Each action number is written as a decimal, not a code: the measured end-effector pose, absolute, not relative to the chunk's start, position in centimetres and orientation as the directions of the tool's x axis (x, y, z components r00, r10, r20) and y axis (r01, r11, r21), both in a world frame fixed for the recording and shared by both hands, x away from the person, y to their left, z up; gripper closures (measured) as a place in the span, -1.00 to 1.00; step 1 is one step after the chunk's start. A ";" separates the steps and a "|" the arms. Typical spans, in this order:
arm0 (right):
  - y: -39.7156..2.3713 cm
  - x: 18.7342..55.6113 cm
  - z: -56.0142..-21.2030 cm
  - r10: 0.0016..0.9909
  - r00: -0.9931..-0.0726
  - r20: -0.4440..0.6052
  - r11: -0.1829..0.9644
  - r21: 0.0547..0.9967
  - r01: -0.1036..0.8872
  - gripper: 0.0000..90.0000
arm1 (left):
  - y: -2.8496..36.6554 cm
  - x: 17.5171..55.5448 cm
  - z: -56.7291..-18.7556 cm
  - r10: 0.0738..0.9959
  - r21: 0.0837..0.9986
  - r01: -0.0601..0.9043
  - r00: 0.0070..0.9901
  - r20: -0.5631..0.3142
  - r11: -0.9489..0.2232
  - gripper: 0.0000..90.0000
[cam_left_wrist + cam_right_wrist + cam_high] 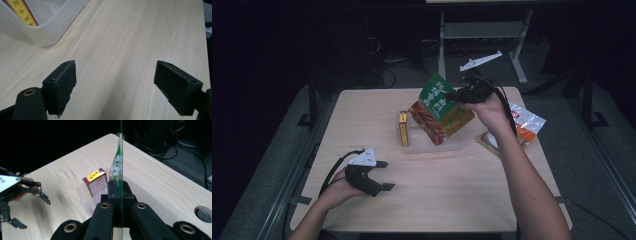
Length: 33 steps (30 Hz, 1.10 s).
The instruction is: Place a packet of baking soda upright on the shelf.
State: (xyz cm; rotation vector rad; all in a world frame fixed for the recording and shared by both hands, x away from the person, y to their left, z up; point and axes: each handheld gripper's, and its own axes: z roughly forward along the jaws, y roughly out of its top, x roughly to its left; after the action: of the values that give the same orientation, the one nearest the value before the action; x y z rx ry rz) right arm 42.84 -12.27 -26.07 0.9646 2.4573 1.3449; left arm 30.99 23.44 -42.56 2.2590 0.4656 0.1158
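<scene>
With the clear plastic bin (427,145) as landmark, the left gripper (384,175) rested well to its left on the table (452,200), jaws wide and empty. Inside the bin, a small red-and-yellow box (403,128) already stood upright at its left end. Above the bin hung the green snack bag (439,107), pinched by its edge in the right gripper (451,95), not yet lowered in. More packets (522,125) waited right of the bin, likely next.

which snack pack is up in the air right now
The green and red snack bag, pinched in the right tool above the clear tub; the white and orange packet lies on the table.
</scene>
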 end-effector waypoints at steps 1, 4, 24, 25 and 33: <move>-12.1 42.9 -26.2 0.622 -0.770 0.141 0.385 0.802 0.457 1.00 | 23.4 31.0 -42.6 0.366 0.739 0.293 0.928 -0.067 -0.607 -0.61; -11.5 43.2 -26.3 0.643 -0.752 0.146 0.385 0.787 0.482 1.00 | 23.5 31.0 -42.6 0.366 0.739 0.293 0.928 -0.067 -0.606 -0.61; -9.9 44.9 -28.5 0.680 -0.719 0.143 0.397 0.753 0.525 1.00 | 23.3 30.9 -42.5 0.352 0.741 0.277 0.934 -0.058 -0.612 -0.61; -9.9 44.9 -28.5 0.681 -0.719 0.142 0.397 0.753 0.525 1.00 | 23.3 30.8 -42.5 0.351 0.741 0.276 0.934 -0.058 -0.612 -0.61; -9.6 44.8 -28.5 0.667 -0.730 0.151 0.399 0.754 0.521 0.91 | 23.2 30.8 -42.6 0.345 0.740 0.275 0.937 -0.061 -0.614 -0.61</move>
State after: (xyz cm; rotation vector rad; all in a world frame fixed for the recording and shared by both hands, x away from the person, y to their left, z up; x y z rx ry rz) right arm 44.75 -9.60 -28.55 1.0631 2.4772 1.2379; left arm 30.82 23.19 -42.57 2.2661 0.4359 0.1103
